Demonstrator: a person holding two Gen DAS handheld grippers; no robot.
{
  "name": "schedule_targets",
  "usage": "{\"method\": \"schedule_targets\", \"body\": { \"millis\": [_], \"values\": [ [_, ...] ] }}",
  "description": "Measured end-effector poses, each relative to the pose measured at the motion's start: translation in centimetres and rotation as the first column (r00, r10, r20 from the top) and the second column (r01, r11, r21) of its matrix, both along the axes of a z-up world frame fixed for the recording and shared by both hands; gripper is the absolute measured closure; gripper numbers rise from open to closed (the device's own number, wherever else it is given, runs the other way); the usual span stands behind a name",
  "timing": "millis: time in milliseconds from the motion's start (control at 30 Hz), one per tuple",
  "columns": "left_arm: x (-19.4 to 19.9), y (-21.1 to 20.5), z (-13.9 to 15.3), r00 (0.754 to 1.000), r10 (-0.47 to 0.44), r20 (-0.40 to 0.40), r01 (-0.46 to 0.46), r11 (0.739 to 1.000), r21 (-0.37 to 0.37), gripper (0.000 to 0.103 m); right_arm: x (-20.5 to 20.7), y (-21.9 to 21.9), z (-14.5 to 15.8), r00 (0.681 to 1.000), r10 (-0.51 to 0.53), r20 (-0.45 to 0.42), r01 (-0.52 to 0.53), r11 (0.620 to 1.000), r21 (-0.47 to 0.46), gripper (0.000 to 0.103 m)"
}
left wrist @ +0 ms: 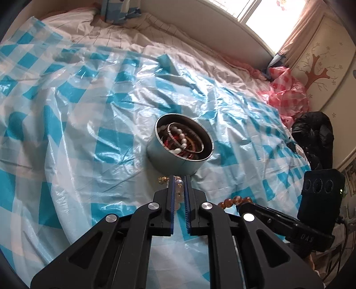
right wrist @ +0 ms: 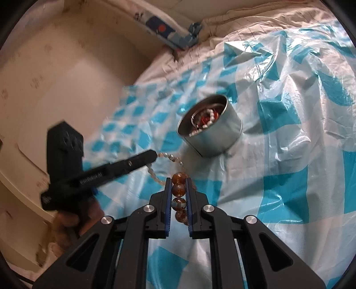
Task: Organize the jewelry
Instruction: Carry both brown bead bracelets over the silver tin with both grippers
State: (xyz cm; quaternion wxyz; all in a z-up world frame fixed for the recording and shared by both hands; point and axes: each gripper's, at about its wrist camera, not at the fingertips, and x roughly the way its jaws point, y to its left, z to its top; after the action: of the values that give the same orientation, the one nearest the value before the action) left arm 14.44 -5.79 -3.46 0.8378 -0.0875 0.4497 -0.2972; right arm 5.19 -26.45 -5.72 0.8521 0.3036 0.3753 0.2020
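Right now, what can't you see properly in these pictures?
- Left wrist view: most of the pale bead bracelet, hidden between the left tool fingers.
- Left wrist view: the amber bead bracelet, partly behind the right tool.
- Both views: what lies deep in the tin, under the top jewelry.
- Right wrist view: the left tool, blurred.

Bed is covered by a blue-and-white checked plastic sheet (left wrist: 73, 115), crinkled and glossy, laid over pale bedding (left wrist: 124, 33) with a thin grid pattern. A blue-patterned pillow (left wrist: 118, 11) sits at the far edge against the curved headboard (left wrist: 200, 31). Window (left wrist: 273, 20) is bright, with a pinkish curtain (left wrist: 304, 26) beside it. A crumpled pink-and-white checked plastic bag (left wrist: 287, 91) lies at the sheet's far right edge, with a black bundle (left wrist: 313, 135) just beside it (fabric or bag, can't tell which). Wall panel (left wrist: 320, 73) behind it carries a tree decal.
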Motion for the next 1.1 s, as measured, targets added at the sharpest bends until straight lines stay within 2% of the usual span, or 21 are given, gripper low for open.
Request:
{"method": "schedule_targets", "body": {
  "millis": [233, 600, 867, 1100],
  "values": [
    [-0.7, 0.0, 1.8, 0.998, -0.005, 0.066, 0.008, 0.999, -0.053, 0.096, -0.5, -1.0, 1.3, 0.997, -0.034, 0.072, 0.031, 0.999, 0.045, 0.091],
    [-0.3, -0.2, 3.9, 0.991, -0.004, 0.134, 0.023, 0.990, -0.140, 0.096, -0.5, -1.7, 3.5, 0.977, -0.081, 0.195, 0.075, 0.996, 0.038, 0.091],
    [0.2, -0.8, 4.7, 0.990, -0.011, 0.142, 0.036, 0.985, -0.171, 0.096, -0.2, -2.4, 4.2, 0.968, -0.110, 0.227, 0.096, 0.993, 0.071, 0.090],
    [1.4, -1.3, 5.2, 0.990, 0.001, 0.140, 0.023, 0.985, -0.168, 0.096, 1.3, -2.6, 5.3, 0.957, -0.133, 0.258, 0.111, 0.989, 0.096, 0.090]
  ]
}}
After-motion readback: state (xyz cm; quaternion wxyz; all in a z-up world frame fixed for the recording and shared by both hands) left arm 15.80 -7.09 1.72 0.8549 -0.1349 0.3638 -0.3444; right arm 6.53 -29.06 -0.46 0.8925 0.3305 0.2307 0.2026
